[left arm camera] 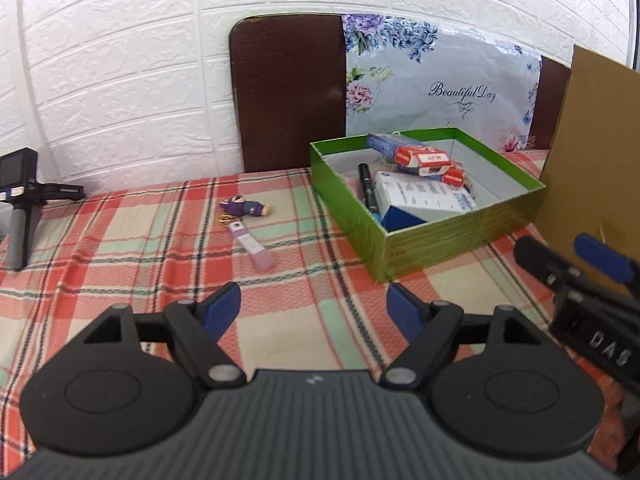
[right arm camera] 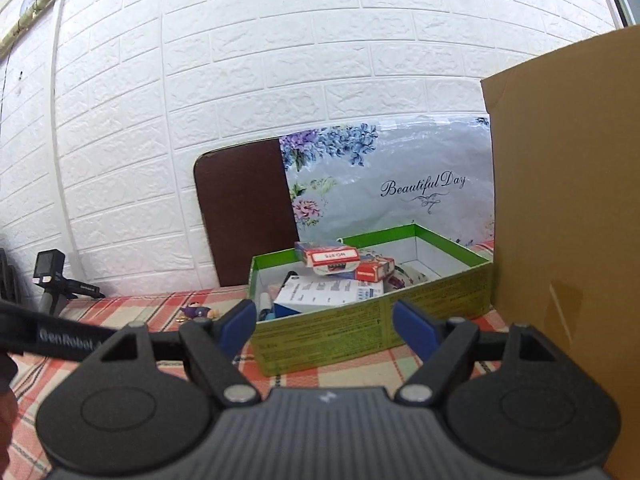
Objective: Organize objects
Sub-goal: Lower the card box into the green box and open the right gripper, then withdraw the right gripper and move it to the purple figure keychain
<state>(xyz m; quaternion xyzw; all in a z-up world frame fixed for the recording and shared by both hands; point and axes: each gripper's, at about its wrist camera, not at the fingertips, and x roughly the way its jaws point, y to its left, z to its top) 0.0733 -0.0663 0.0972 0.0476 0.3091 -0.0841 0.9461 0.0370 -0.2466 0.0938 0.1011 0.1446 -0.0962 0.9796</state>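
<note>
A plaid tablecloth in red, cream and mint covers the table, its weave slightly rumpled, and a white wall of embossed brick-pattern panels closes the far side. At the far left a small black camera on a grey handle stands upright on the cloth. Right of it, in the open, lies a purple plush keychain, and just nearer, touching its ring end, a flat pink translucent tag. Behind, a dark brown board with rounded corners leans on the wall, partly covered by a glossy floral bag printed "Beautiful Day". In front of the bag sits a green cardboard box with a white inside, holding red-and-white cartons, a black pen and a blue-and-white carton. A plain brown cardboard sheet stands at the far right, just beside the box. The left gripper hangs above the near cloth with its blue pads spread wide, holding nothing; the right gripper faces the box's near wall, fingers likewise apart and empty
</note>
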